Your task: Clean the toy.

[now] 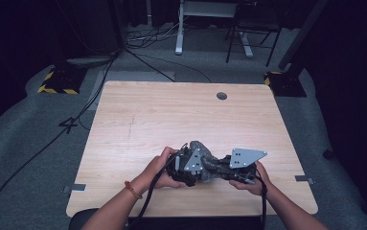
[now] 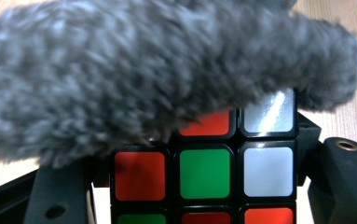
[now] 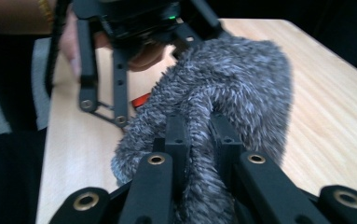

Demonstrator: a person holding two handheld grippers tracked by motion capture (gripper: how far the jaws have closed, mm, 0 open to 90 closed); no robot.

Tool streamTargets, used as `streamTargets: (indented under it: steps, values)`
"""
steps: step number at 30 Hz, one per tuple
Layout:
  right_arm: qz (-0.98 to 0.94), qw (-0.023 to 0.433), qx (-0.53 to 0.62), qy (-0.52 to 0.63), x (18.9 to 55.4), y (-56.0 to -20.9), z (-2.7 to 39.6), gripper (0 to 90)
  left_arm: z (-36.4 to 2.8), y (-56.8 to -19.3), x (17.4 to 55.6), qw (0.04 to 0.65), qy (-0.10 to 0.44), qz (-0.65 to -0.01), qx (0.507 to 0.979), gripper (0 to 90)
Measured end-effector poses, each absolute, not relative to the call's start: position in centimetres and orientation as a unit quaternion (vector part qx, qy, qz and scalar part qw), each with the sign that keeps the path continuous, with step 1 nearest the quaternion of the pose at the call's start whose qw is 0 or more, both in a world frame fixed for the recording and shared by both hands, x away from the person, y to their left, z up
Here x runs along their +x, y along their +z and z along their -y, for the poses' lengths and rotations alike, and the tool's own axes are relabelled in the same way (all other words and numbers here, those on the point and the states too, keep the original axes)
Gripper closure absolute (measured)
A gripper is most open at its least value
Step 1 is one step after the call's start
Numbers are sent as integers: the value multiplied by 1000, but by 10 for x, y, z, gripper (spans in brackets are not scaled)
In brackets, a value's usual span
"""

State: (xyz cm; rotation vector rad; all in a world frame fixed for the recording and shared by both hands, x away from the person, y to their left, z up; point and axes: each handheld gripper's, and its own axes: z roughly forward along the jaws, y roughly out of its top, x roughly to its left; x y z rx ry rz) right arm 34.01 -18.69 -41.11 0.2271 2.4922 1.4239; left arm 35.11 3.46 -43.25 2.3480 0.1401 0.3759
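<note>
left gripper (image 1: pixel 196 168) clenched on a multicoloured plastic puzzle cube (image 2: pixel 204 172), right gripper (image 1: pixel 219 166) grasping a fuzzy grey cloth (image 3: pixel 232 88) draped over it, near the light wooden counter (image 1: pixel 181 115) front edge, far half open

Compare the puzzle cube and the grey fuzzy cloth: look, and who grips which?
The puzzle cube is hard and glossy, with red, green and white tiles in a black frame; the fuzzy cloth is soft, shaggy and mottled grey all over. The cube sits square between the jaws of the left gripper; the cloth is pinched into a fold by the right gripper. The cloth drapes over the cube's top, hiding part of it. Both are held just above the table.
</note>
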Motion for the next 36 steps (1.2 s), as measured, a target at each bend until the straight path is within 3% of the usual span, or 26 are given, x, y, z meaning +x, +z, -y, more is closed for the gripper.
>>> streamTargets:
  steps: [7, 14, 20, 28, 36]
  values:
    - [-874, 155, 109, 448, 356, -421, 191, 805, -42, -422, 349, 401, 147, -56, 903, 335]
    - [-886, 122, 122, 430, 362, -433, 193, 805, -56, -410, 353, 451, 136, -67, 879, 336]
    - [-869, 74, 123, 474, 363, -433, 196, 805, -56, -413, 353, 451, 134, -68, 880, 335]
    - [-851, 86, 113, 506, 358, -418, 205, 806, -50, -421, 353, 398, 162, -67, 901, 334]
    - [-854, 105, 72, 505, 340, -407, 193, 804, -36, -432, 347, 386, 139, -48, 911, 335]
